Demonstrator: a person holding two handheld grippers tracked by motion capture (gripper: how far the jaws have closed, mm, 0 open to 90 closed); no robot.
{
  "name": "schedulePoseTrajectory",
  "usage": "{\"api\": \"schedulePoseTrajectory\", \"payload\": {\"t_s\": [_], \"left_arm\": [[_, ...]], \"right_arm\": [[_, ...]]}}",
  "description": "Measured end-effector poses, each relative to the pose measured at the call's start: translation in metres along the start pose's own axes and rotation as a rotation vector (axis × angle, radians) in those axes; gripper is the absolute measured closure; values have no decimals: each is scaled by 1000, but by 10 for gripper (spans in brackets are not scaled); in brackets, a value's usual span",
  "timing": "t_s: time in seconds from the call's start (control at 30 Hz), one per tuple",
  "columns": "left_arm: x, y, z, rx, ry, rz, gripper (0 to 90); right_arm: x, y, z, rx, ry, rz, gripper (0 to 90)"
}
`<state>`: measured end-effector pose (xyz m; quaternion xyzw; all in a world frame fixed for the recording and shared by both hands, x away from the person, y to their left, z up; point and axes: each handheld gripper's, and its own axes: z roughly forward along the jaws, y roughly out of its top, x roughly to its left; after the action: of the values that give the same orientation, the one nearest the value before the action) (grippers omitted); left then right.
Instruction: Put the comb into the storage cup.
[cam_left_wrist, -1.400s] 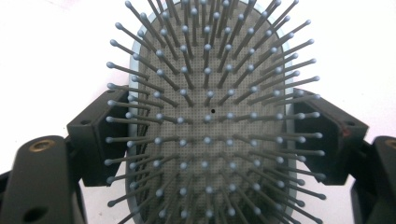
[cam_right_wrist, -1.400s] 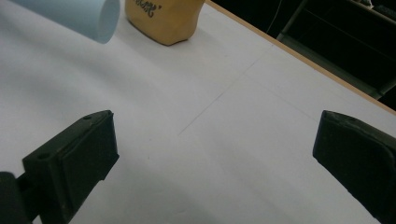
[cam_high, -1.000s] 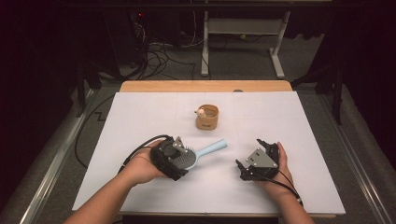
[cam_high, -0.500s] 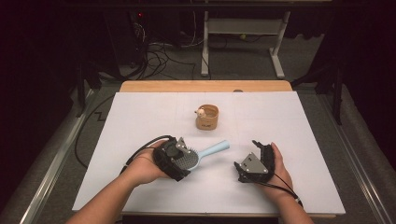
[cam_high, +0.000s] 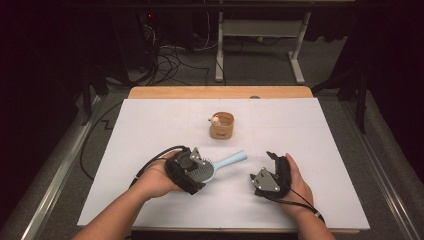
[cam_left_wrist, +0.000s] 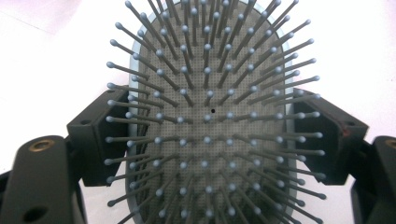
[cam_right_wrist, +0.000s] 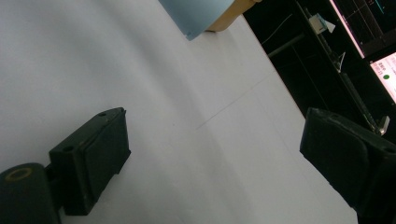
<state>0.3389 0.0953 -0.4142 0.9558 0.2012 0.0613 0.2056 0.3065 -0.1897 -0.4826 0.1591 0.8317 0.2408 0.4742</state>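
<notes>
- Left claw (cam_high: 197, 167): held in my left hand (cam_high: 157, 177) at the near left of the white counter (cam_high: 150, 125), it is pinching the oval head of the pale blue plastic hairbrush (cam_high: 212, 170), one black jaw pressed on each long edge of the head.
- Pale blue plastic hairbrush, left gripper view (cam_left_wrist: 210, 116): the grey bristle pad faces my camera, its ball-tipped pins standing towards the lens; the black jaws clamp the blue rim at left and right, with the white counter behind.
- Hairbrush handle (cam_high: 235, 158), high view: it points away from my left claw, up and to the right, and ends in the open counter between my two claws.
- Small round tan wooden holder (cam_high: 221, 125): it stands upright farther back, near the counter's middle, well apart from the hairbrush and from both claws; something small and pale sits at its rim, too small to make out.
- Right claw (cam_high: 270, 167): held in my right hand (cam_high: 292, 182) at the near right, it is spread and pinches nothing. Its jaws have just been closing a little; in the right gripper view (cam_right_wrist: 212, 158) only bare white counter lies between them.
</notes>
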Motion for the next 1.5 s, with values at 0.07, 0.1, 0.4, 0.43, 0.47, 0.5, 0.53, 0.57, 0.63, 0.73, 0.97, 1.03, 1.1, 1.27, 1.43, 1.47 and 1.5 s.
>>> {"api": "schedulePoseTrajectory", "payload": {"t_s": [0.07, 0.1, 0.4, 0.43, 0.47, 0.5, 0.53, 0.57, 0.63, 0.73, 0.97, 1.03, 1.1, 1.27, 1.43, 1.47, 1.5], "left_arm": [[0, 1, 0, -1, -1, -2, 203], [0, 1, 1, -1, -4, -2, 203], [-3, 4, 5, -2, -8, 3, 203], [-3, 5, 5, -1, -7, 3, 203], [-3, 5, 5, 0, -8, 3, 203], [-3, 5, 6, -1, -8, 4, 202], [-3, 5, 6, -1, -10, 3, 203], [-3, 5, 6, 1, -12, 4, 203], [-4, 6, 6, 0, -12, 7, 203], [-4, 7, 6, -1, -12, 4, 203], [-5, 7, 7, 0, -12, 8, 203], [-5, 8, 7, 0, -13, 3, 202], [-5, 8, 7, 1, -14, 3, 203], [-5, 8, 9, 4, -14, 4, 203], [-5, 9, 10, 4, -17, 3, 203], [-5, 9, 10, 5, -16, 3, 202], [-6, 9, 10, 6, -15, 4, 203]], "right_arm": [[1, 1, 0, -7, -4, -7, 117], [2, 1, -1, -2, -5, -20, 118], [6, 5, -2, -18, -31, -80, 160], [6, 6, -2, -18, -33, -90, 163], [7, 7, -2, -19, -40, -98, 165], [9, 7, -3, -22, -43, -105, 167], [9, 8, -3, -20, -46, -119, 170], [10, 9, -2, -22, -49, -129, 175], [13, 10, -2, -24, -58, -148, 183], [15, 13, -2, -29, -65, -174, 198], [20, 17, -3, -33, -80, -237, 223], [21, 18, -3, -38, -84, -249, 234], [22, 18, -3, -36, -87, -264, 238], [26, 21, -3, -37, -105, -298, 257], [30, 24, -2, -37, -118, -344, 276], [31, 25, -1, -45, -120, -355, 281], [33, 25, -1, -41, -124, -367, 289]]}}
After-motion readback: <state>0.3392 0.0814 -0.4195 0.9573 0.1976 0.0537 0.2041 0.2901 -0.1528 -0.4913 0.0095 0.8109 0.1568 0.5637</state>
